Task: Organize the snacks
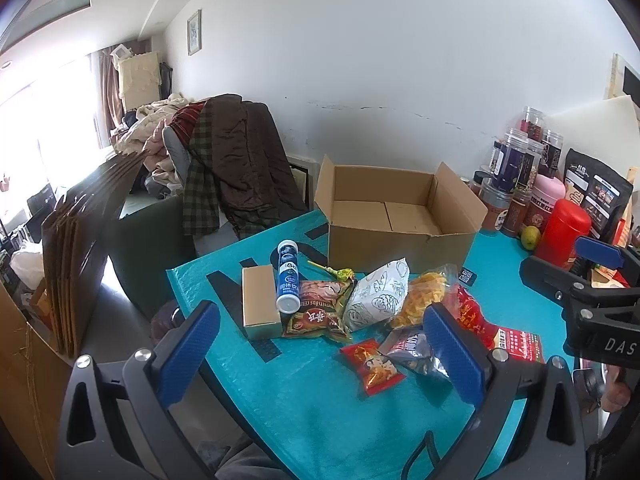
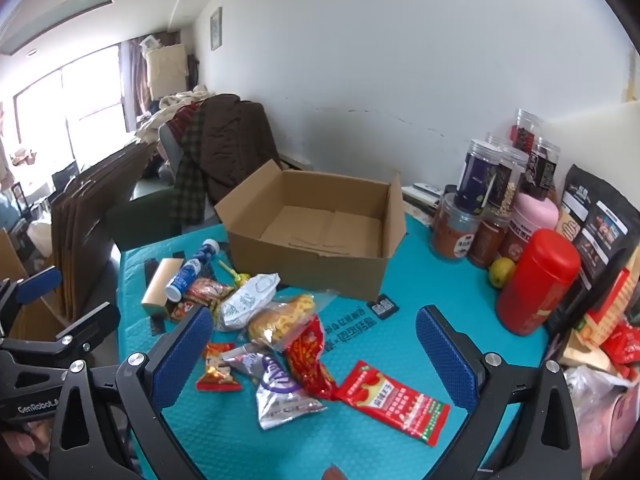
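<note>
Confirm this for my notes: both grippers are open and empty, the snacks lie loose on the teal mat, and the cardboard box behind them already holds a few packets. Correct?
Not quite. The cardboard box is empty; the right wrist view shows its bare bottom. The rest stands: left gripper and right gripper are open and empty, and the snacks lie loose on the teal mat.

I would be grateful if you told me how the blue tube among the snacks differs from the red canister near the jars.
The blue tube lies on its side, propped on the small gold box and a snack packet; the red canister stands upright on the teal mat. The tube is slim, with a white cap, while the canister is much wider and all red. The tube sits in the snack pile; the canister stands apart beside the jars. Both are cylindrical.
</note>
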Motion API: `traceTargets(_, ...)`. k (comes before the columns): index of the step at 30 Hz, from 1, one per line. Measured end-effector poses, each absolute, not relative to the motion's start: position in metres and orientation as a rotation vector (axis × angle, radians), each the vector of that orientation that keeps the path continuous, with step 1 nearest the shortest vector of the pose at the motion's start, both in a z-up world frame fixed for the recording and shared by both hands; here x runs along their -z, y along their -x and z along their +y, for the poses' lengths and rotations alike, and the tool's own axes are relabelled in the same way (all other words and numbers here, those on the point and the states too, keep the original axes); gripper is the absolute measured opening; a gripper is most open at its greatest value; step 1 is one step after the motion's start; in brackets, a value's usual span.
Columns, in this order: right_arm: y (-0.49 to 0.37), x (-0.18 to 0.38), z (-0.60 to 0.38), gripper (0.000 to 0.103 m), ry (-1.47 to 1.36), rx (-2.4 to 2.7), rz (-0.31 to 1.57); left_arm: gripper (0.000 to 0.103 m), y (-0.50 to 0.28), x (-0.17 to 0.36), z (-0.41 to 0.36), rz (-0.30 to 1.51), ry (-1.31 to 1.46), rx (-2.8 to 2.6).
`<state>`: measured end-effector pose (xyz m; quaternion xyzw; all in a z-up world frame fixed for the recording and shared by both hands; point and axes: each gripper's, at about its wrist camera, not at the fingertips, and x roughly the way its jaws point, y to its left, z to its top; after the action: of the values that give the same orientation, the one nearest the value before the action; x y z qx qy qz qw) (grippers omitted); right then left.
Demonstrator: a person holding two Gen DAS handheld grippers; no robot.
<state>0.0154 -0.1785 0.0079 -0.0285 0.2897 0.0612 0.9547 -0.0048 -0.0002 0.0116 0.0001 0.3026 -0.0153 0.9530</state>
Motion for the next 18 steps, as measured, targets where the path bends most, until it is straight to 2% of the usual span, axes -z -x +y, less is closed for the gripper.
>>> traceTargets(18,-0.0144,-0.0074,-0.1766,0.103,0.056,-0.134,0.587,0.103,0.0057,-0.0125,0.0050,0.615,0.022,0.035)
